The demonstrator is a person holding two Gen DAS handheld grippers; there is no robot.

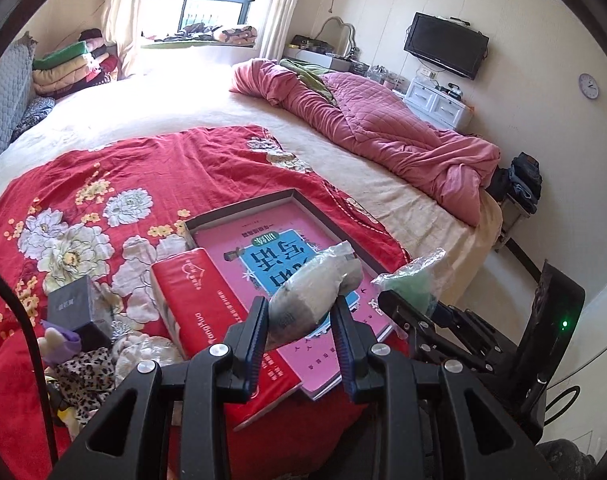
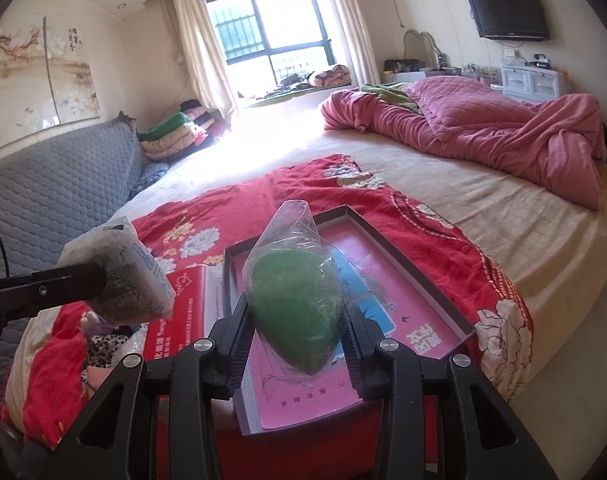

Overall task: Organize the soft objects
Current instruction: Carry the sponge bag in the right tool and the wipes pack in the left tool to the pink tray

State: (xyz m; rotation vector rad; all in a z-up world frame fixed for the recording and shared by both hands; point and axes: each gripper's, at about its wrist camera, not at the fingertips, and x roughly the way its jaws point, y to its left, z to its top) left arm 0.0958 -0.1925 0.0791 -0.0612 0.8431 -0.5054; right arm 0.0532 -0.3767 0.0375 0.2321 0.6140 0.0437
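Observation:
My left gripper is shut on a soft grey-white packet in printed plastic, held above the shallow dark-rimmed box with a pink book in it. The packet also shows in the right wrist view. My right gripper is shut on a green soft item in a clear bag, held over the same box. That bag shows at the right in the left wrist view.
A red tissue pack lies left of the box on the red floral blanket. A small dark box, a purple plush toy and leopard-print cloth lie at lower left. A pink quilt lies across the bed.

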